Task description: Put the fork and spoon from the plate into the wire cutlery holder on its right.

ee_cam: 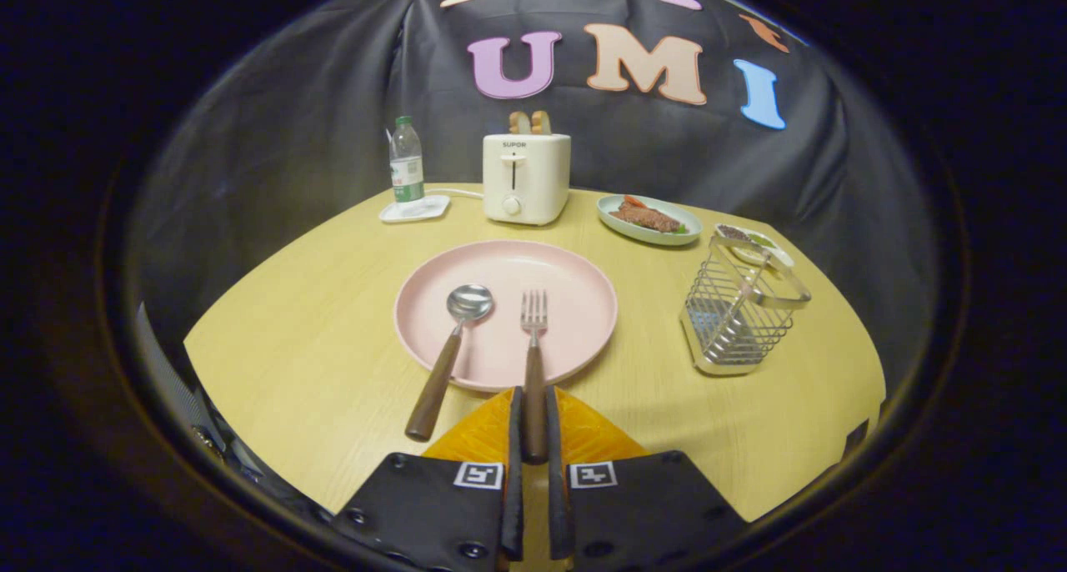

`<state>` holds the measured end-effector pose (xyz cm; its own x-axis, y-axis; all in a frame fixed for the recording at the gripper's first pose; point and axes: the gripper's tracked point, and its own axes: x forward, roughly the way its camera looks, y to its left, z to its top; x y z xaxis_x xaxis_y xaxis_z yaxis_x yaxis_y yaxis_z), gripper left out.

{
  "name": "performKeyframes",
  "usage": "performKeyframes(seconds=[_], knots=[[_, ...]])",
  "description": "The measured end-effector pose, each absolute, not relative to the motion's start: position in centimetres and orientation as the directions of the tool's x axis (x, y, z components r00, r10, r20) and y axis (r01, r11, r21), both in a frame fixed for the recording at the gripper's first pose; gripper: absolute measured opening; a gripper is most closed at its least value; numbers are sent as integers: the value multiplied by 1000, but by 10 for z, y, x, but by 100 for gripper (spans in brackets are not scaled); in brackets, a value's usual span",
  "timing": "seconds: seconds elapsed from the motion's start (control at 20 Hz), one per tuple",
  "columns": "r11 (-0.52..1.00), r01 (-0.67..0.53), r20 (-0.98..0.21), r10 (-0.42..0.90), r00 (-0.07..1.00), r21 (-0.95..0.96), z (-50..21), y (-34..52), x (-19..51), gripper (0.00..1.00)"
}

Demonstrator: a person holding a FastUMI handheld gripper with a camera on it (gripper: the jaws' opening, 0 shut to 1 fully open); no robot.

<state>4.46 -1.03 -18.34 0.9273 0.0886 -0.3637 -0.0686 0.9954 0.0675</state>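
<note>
gripper [533, 413] fingers clamped on fork [533, 363] handle, spoon [450, 351] on plate [575, 305]

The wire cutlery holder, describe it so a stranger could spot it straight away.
On the round pale wooden table, look right of the big pink plate. The silver wire cutlery holder stands there empty, beyond the tongs shut on the wooden-handled fork. It is the table's one see-through cage.

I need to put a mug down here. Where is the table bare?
Bare wood lies left of the pink plate and spoon, and between plate and wire holder. The back is crowded: bottle, toaster, food dish. The claw is shut on the fork handle.
</note>
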Motion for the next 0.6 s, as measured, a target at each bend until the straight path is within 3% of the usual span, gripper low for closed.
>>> performKeyframes(seconds=[0.15, 0.6], knots=[[997, -60, -374, 76, 924, 54, -185, -10, 46, 9], [999, -12, -385, 29, 922, 47, -169, -14, 46, 9]])
